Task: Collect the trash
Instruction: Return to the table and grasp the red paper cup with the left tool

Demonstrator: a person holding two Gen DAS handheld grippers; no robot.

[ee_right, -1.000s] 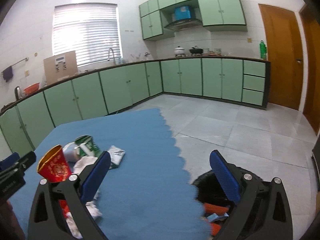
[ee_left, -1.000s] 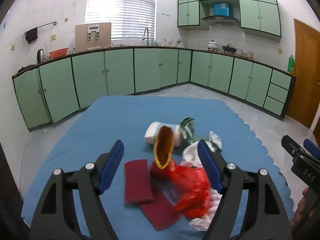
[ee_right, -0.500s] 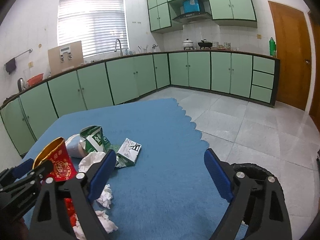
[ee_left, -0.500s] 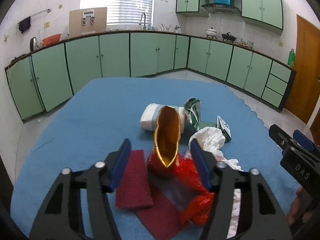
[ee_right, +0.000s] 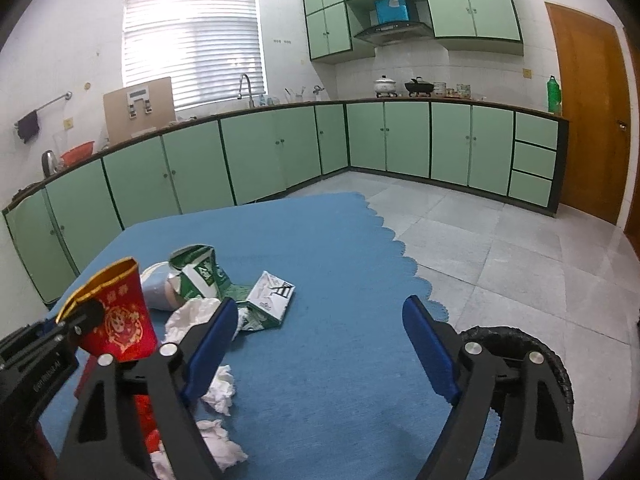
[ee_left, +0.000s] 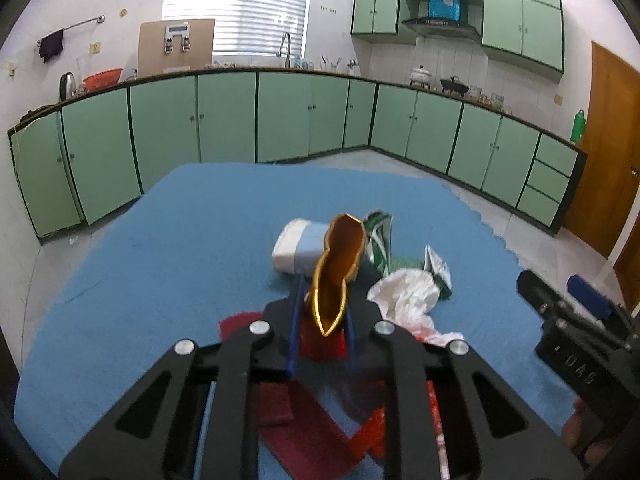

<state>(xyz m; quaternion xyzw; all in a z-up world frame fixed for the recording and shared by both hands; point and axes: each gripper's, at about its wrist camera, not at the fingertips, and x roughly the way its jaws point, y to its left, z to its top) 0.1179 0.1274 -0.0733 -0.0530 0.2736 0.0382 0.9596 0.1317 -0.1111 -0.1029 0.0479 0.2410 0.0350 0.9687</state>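
Note:
My left gripper (ee_left: 322, 328) is shut on a red paper cup with a gold inside (ee_left: 338, 268), squeezing it flat; the cup also shows in the right wrist view (ee_right: 118, 316). Around it on the blue table cloth (ee_left: 160, 248) lie a white and blue cup on its side (ee_left: 298, 250), a torn green carton (ee_right: 200, 272), a second flattened carton (ee_right: 270, 294), crumpled white tissues (ee_right: 222, 390), red plastic wrap (ee_left: 370, 434) and dark red pads (ee_left: 276, 402). My right gripper (ee_right: 320, 354) is open and empty above the cloth.
A black trash bin (ee_right: 516, 344) stands on the floor at the cloth's right edge, below my right gripper. Green kitchen cabinets (ee_right: 280, 152) line the far walls. A wooden door (ee_right: 588, 120) is at the right.
My left gripper moved in around the red paper cup and closed on it, squashing it. My right gripper swung left, so more of the trash pile shows and less of the bin.

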